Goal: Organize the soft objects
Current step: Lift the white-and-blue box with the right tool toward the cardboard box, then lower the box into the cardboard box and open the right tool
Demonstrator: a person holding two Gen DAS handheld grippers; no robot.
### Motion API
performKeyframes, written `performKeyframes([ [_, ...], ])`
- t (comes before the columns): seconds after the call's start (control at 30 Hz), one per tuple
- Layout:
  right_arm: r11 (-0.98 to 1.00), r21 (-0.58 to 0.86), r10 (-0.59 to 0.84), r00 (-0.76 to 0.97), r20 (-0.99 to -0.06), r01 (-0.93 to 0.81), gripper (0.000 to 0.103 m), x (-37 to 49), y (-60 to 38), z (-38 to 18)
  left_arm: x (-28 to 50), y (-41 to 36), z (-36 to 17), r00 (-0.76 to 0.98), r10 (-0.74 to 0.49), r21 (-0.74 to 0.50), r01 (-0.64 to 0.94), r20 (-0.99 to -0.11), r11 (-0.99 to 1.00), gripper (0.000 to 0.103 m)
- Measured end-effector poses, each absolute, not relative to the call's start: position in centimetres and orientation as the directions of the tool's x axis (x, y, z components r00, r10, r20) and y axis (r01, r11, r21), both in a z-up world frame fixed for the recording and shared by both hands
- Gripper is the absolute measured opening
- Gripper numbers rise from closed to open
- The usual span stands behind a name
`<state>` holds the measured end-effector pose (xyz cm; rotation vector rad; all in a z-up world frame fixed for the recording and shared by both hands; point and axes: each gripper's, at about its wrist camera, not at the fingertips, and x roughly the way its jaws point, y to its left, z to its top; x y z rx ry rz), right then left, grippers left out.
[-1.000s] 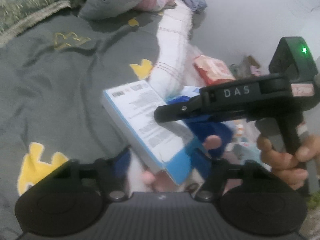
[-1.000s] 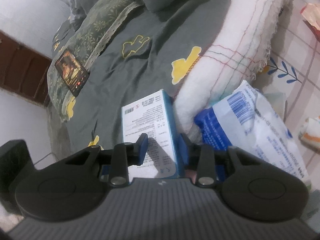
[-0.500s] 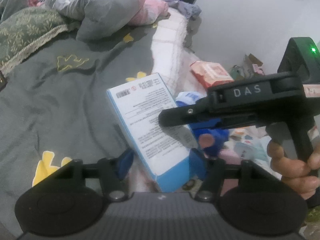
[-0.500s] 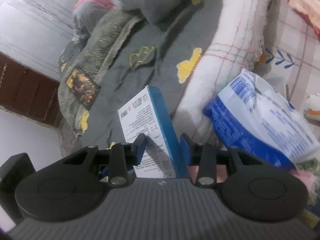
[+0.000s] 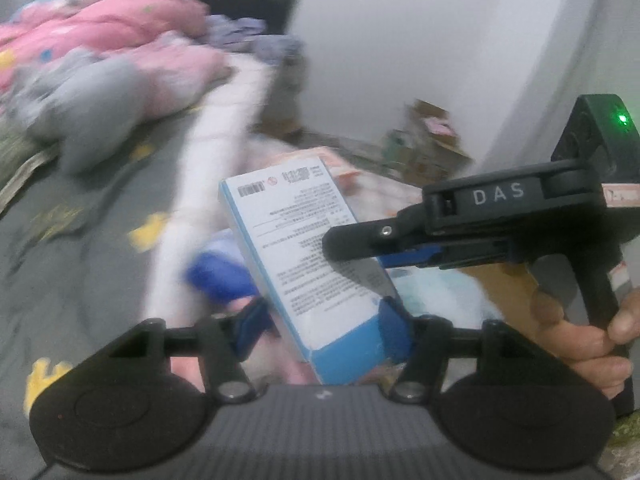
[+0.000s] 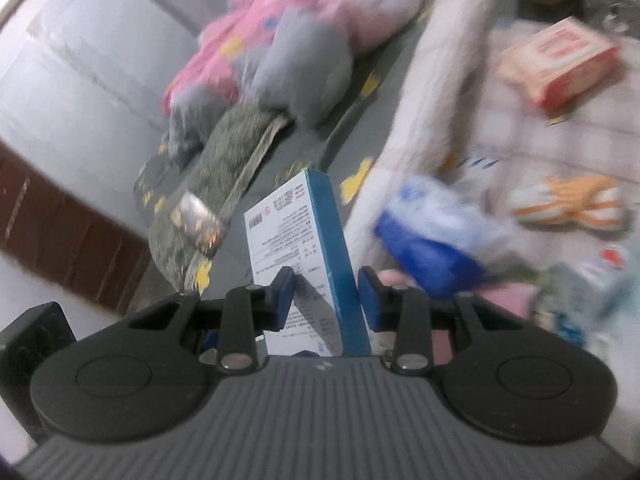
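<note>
Above the bed (image 5: 68,248), both grippers are meeting at one box (image 5: 304,240), blue-edged with a white printed face. Right gripper (image 6: 326,294) is clamping it, jaws pressing its two faces near the lower end; box is standing tilted up, clear of the bedding. Left gripper (image 5: 322,326) is sitting at the box's bottom end: its right pad is touching the blue edge, its left pad is standing apart from the box, so jaws are open, not gripping. Right hand (image 5: 580,344) is wrapping the right gripper's handle at the frame's right edge. Beyond the box, a blue-and-white bag (image 6: 432,240) is lying just beside the white blanket (image 6: 420,92). Red box (image 6: 560,64) and striped orange toy (image 6: 568,206) are lying farther right, well apart. Pink quilt (image 5: 100,36) is piling at the far end. Background is blurring heavily.
</note>
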<state>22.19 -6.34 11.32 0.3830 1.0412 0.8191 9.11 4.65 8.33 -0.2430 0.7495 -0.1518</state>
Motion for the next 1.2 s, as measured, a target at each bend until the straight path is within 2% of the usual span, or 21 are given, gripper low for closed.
performKeyframes([
  [0.27,0.724,0.651,0.665,0.481,-0.571,-0.228,0.033,20.1,-22.3,13.9,15.1,-7.6,10.6,0.643,-0.408,-0.25,0.326,-0.648,0.912,0.063],
  [0.47,0.73,0.682,0.577,0.57,-0.585,-0.039,0.033,19.7,-33.6,12.3,20.6,-17.1,9.8,0.519,-0.5,-0.259,0.467,-0.694,0.845,0.063],
  [0.73,0.675,0.72,0.549,0.542,-0.636,0.162,0.034,23.7,-42.1,5.3,27.2,-24.6,5.1,0.387,-0.476,-0.253,0.502,-0.79,0.827,0.064],
  [0.97,0.652,0.723,0.554,0.508,-0.66,0.228,0.034,28.6,-44.9,-0.1,31.0,-28.3,1.8,0.368,-0.393,-0.17,0.511,-0.843,0.843,0.064],
  [1.07,0.65,0.719,0.557,0.49,-0.671,0.246,0.034,30.7,-45.3,-2.3,31.7,-29.0,1.3,0.378,-0.363,-0.127,0.523,-0.852,0.843,0.072],
  [1.2,0.64,0.708,0.559,0.452,-0.696,0.298,0.034,32.6,-46.0,-6.2,32.0,-29.0,1.4,0.368,-0.376,-0.136,0.537,-0.851,0.833,0.073],
])
